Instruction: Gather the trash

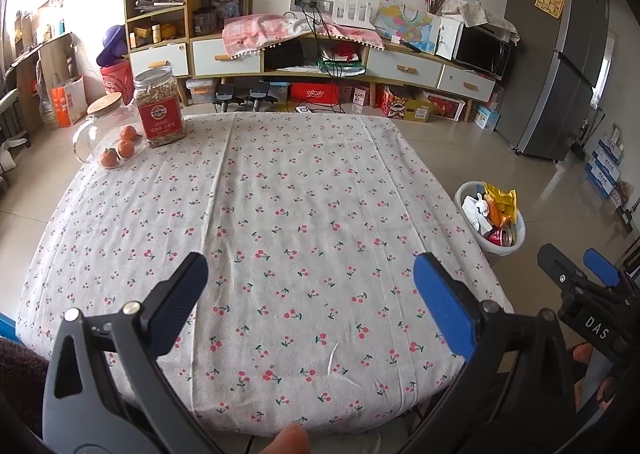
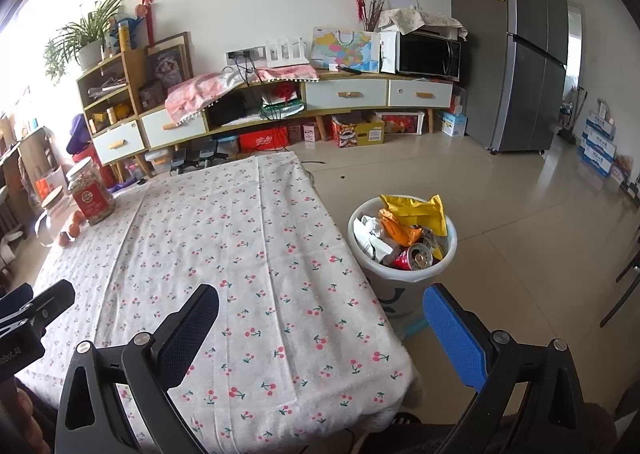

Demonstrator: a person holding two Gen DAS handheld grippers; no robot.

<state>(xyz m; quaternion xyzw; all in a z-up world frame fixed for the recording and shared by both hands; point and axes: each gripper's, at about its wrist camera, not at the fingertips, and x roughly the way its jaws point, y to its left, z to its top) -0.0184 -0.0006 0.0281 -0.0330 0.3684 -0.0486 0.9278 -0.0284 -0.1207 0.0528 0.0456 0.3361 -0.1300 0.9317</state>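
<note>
A white trash bin (image 2: 404,278) stands on the floor at the table's right side, holding a yellow wrapper (image 2: 416,210), an orange wrapper, crumpled paper and a red can (image 2: 416,257). It also shows in the left wrist view (image 1: 505,246). My left gripper (image 1: 310,286) is open and empty above the near edge of the cherry-print tablecloth (image 1: 280,214). My right gripper (image 2: 320,318) is open and empty above the table's near right corner, just left of the bin. The right gripper also shows at the right edge of the left wrist view (image 1: 576,274).
At the table's far left corner stand a red-labelled jar (image 1: 159,110), a glass jar with a wooden lid (image 1: 102,122) and three oranges (image 1: 120,150). A low cabinet (image 1: 320,62) lines the back wall. A grey fridge (image 2: 520,54) stands at the right.
</note>
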